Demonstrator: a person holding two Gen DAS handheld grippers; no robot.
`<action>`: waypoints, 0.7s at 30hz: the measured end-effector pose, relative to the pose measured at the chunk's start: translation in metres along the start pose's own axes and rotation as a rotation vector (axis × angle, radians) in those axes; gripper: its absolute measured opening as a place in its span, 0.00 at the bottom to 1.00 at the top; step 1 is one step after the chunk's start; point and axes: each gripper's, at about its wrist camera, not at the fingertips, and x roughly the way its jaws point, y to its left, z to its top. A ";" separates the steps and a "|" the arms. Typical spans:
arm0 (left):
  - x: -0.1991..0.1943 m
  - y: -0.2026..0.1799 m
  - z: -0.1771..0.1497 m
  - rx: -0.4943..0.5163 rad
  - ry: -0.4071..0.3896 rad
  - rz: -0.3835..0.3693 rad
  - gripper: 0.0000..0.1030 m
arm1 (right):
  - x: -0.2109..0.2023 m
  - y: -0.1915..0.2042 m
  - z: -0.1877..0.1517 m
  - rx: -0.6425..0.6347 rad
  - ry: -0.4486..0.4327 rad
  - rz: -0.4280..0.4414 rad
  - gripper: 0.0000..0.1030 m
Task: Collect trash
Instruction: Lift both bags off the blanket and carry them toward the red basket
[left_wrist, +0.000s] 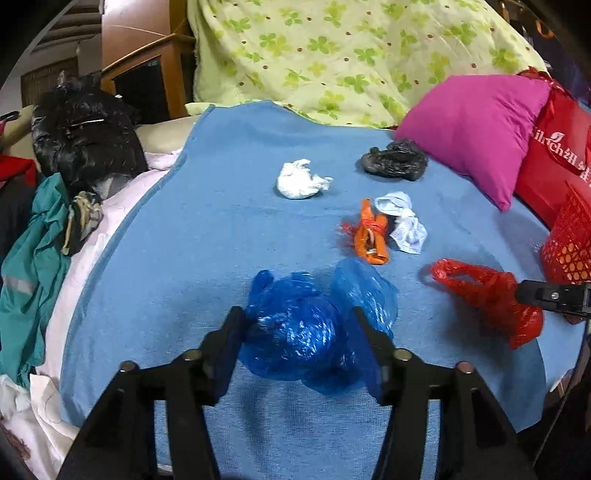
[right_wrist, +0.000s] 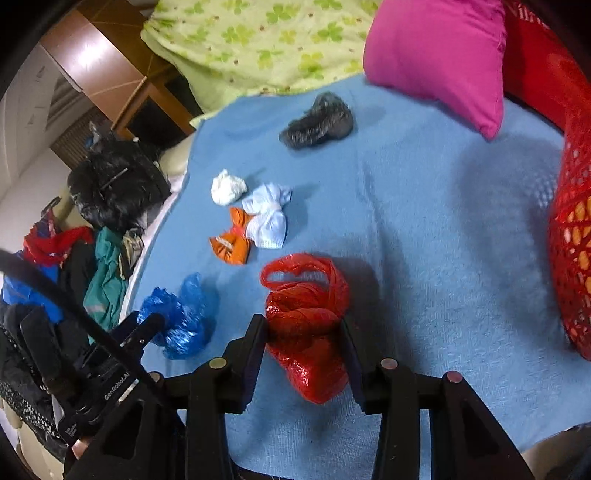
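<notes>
The left gripper straddles a crumpled blue plastic bag on the blue blanket; its jaws stand parted on either side of the bag, and whether the pads press it cannot be told. The right gripper likewise has a red plastic bag between its jaws, with contact unclear. A red mesh basket stands to the right of the right gripper, and a pink cushion lies far ahead of it. Ahead of both grippers, the remaining trash lies on the blanket: a dark crumpled bag farthest, then a white wad, a pale blue-white cloth piece and an orange wrapper touching it.
</notes>
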 end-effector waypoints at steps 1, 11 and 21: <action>0.000 -0.002 -0.001 0.013 -0.003 0.002 0.63 | 0.002 0.000 0.000 0.002 0.006 -0.001 0.44; 0.003 -0.006 -0.004 0.062 -0.006 0.023 0.66 | 0.015 0.006 -0.005 -0.003 0.067 0.002 0.49; 0.007 -0.012 -0.006 0.092 -0.002 0.054 0.66 | 0.012 0.017 -0.010 -0.059 0.088 0.066 0.49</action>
